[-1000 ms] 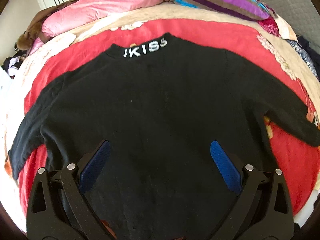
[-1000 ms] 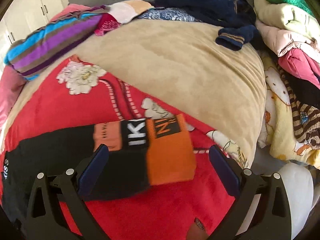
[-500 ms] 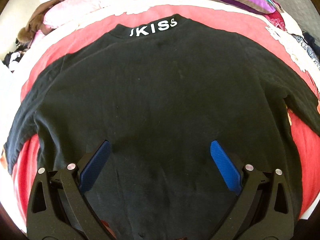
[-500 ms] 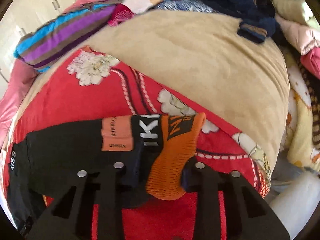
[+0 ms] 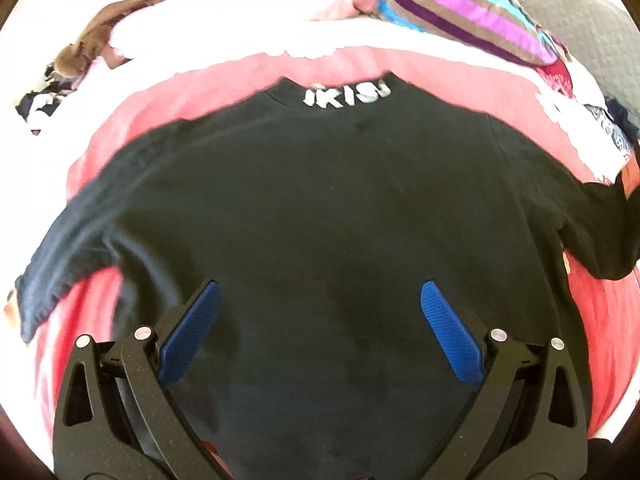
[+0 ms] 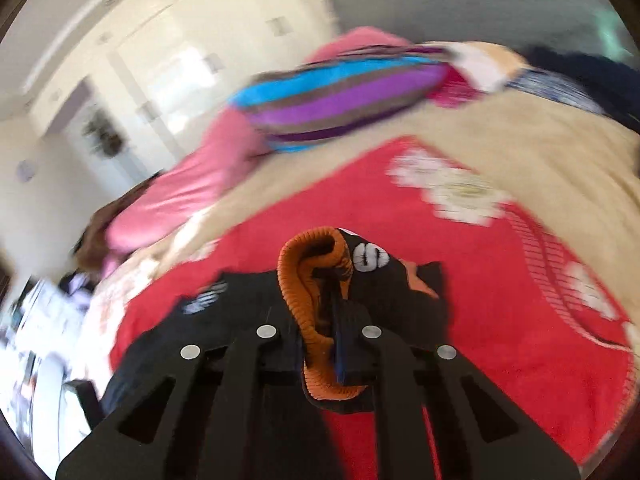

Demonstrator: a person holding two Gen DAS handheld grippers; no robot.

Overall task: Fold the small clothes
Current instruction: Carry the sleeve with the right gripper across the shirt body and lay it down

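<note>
A black sweater (image 5: 320, 200) lies flat, back up, on the red blanket (image 5: 600, 340), with white lettering on its collar (image 5: 346, 96). My left gripper (image 5: 320, 286) hovers open over the sweater's lower body, nothing between its blue pads (image 5: 192, 332). The sweater's left sleeve (image 5: 72, 248) lies spread out to the side. In the right wrist view my right gripper (image 6: 330, 300) is closing tight on the orange cuff (image 6: 292, 280) of the other sleeve. That sleeve (image 6: 400, 292) is bunched and raised off the blanket.
A striped pillow (image 5: 460, 12) and pink quilt (image 6: 180, 200) lie at the head of the bed. Beige blanket (image 6: 540, 140) lies to the right, with dark clothes (image 6: 592, 76) beyond it. White cupboards (image 6: 160, 40) stand behind.
My right gripper closed on the orange cuff, then lifted and swung it left toward the sweater's body. My left gripper drifted slightly over the sweater, still open.
</note>
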